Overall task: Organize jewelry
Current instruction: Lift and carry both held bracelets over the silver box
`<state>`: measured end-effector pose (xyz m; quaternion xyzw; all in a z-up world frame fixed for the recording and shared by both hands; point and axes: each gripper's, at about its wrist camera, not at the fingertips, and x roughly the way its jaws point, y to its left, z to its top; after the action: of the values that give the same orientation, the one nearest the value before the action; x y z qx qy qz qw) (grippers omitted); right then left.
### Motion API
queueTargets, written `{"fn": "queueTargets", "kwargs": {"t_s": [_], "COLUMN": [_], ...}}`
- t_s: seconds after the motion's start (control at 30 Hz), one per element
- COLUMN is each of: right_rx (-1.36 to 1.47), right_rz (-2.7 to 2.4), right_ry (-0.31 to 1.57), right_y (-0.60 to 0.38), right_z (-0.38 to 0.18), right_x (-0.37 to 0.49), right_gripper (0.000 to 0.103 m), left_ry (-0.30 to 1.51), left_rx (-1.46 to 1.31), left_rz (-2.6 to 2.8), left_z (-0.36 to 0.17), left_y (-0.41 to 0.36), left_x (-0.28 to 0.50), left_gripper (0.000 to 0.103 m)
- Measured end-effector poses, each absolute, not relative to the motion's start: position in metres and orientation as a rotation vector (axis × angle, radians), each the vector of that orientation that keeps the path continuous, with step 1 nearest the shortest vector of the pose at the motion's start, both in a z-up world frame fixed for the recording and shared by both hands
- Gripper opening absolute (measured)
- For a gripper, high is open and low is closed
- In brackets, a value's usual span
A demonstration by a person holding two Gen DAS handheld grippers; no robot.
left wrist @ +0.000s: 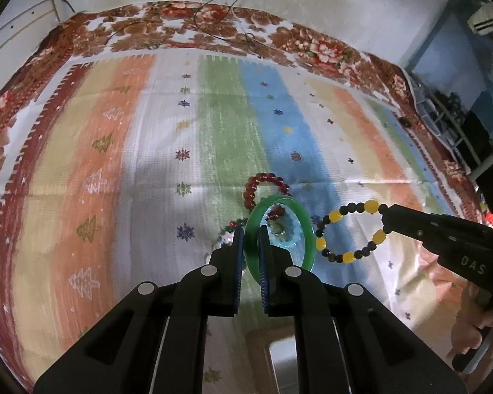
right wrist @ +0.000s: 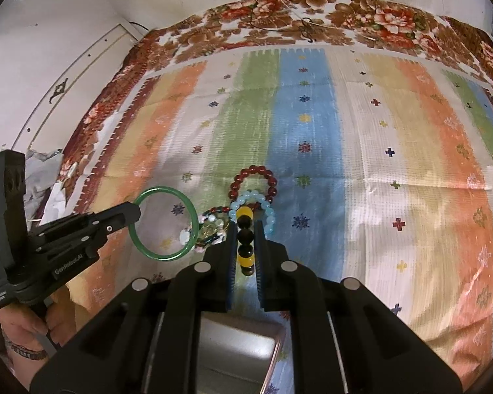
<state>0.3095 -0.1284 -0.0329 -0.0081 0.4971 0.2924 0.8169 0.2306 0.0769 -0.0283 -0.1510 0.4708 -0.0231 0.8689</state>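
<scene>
Two tools are in play, each pinching one piece of jewelry above a desk (right wrist: 410,170) covered with a striped pastel cloth over a brown floral one. The left tool (left wrist: 250,239) has its blue-padded fingers pressed together on the rim of a smooth green glass-like bangle (left wrist: 307,229), which stands nearly edge-on in its own camera and shows as a full ring (right wrist: 138,241) in the right wrist view. The right tool (right wrist: 245,246) is clamped on a stretch bracelet of yellow and black beads (right wrist: 245,213); from the left wrist view that bracelet (left wrist: 348,256) hangs as an open loop from the tool's tip.

On the cloth just beyond both tools lies a small cluster: a dark red bead bracelet (right wrist: 269,180), a pale blue bead bracelet (right wrist: 269,213) overlapping it, and a mixed multicoloured piece (right wrist: 212,229) touching them on the left. A shiny metal tray (right wrist: 233,354) shows beneath the right tool.
</scene>
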Motion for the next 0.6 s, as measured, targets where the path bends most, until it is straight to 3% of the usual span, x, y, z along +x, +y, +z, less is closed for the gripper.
{"fn": "queueTargets", "kwargs": {"t_s": [0.6], "right_rx": [-0.026], "right_rz": [0.690], "right_ry": [0.970], "right_y": [-0.155], "right_z": [-0.009], "right_x": [0.239], "right_gripper": [0.011], "left_ry": [0.943], "left_rx": [-0.332], "left_rz": [-0.142], "left_z": [-0.022], "left_y": [0.047], "left_x": [0.171], "left_gripper": [0.008]}}
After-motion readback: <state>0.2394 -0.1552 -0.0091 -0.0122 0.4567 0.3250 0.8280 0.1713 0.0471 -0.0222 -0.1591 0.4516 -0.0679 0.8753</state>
